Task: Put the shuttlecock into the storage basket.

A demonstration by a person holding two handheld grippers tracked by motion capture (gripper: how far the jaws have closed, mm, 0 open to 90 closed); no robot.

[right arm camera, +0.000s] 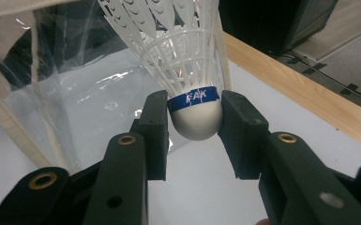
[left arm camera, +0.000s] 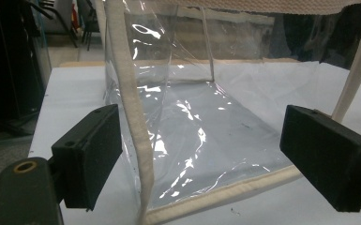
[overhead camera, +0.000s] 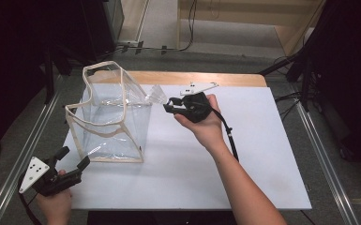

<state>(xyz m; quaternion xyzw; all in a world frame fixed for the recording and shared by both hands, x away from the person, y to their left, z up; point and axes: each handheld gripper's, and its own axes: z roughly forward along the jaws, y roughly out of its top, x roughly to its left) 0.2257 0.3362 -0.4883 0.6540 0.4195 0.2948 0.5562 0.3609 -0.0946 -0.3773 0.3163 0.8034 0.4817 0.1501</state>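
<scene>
A clear plastic bag (overhead camera: 110,119) with cream fabric trim stands upright on the white board, its top open. My right gripper (overhead camera: 168,105) hovers just right of the bag's upper edge, shut on a white shuttlecock (right arm camera: 194,70) by its round cork, which bears a blue band. The feathers (overhead camera: 157,95) point toward the bag. At the board's near left corner my left gripper (overhead camera: 73,158) is held open, its jaws spread wide before the bag's near bottom corner (left arm camera: 143,213) without touching it. Through the left gripper view the bag (left arm camera: 201,126) looks empty.
The white board (overhead camera: 262,150) lies on a wooden table (overhead camera: 206,77) with metal rails on either side. Cables run over the floor beyond the table. Dark equipment stands at the far left and far right.
</scene>
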